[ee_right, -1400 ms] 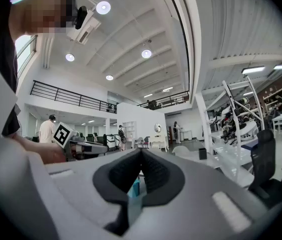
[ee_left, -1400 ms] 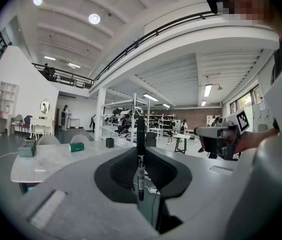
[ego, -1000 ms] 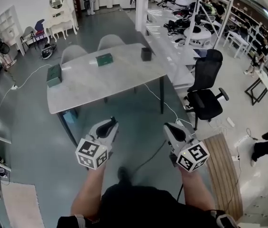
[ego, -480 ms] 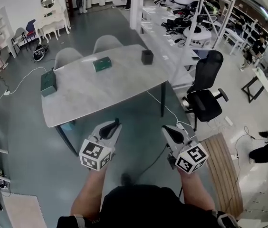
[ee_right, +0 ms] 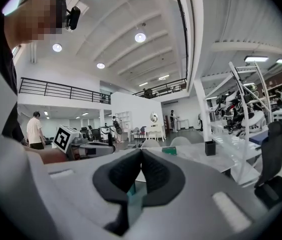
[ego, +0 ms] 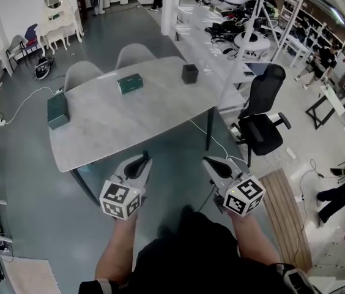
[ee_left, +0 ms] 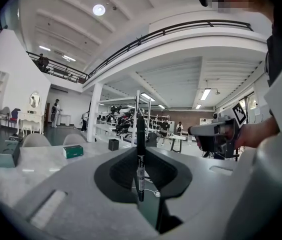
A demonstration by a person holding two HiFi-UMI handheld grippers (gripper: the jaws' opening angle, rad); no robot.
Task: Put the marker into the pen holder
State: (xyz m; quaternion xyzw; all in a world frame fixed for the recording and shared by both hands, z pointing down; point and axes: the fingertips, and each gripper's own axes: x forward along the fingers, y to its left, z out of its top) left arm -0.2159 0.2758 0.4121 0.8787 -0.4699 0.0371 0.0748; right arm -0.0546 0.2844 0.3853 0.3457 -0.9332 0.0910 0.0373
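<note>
A black marker (ee_left: 140, 134) stands upright, pinched between the jaws of my left gripper (ee_left: 141, 156), which is shut on it. In the head view the left gripper (ego: 142, 160) hangs over the floor, short of the near edge of the grey table (ego: 129, 124). The black square pen holder (ego: 189, 73) stands at the table's far right, well ahead of both grippers; the left gripper view also shows the pen holder (ee_left: 113, 144). My right gripper (ego: 208, 163) is level with the left one; its jaws (ee_right: 141, 156) are shut with nothing between them.
Two green boxes lie on the table, one (ego: 130, 83) at the far middle and one (ego: 57, 109) at the left edge. Two grey chairs (ego: 81, 73) stand behind the table. A black office chair (ego: 261, 124) is to the right, with white shelving (ego: 221, 23) beyond.
The table has drawn closer and shifted left in the head view. Both grippers keep their places in front of the body, the marker still in the left one.
</note>
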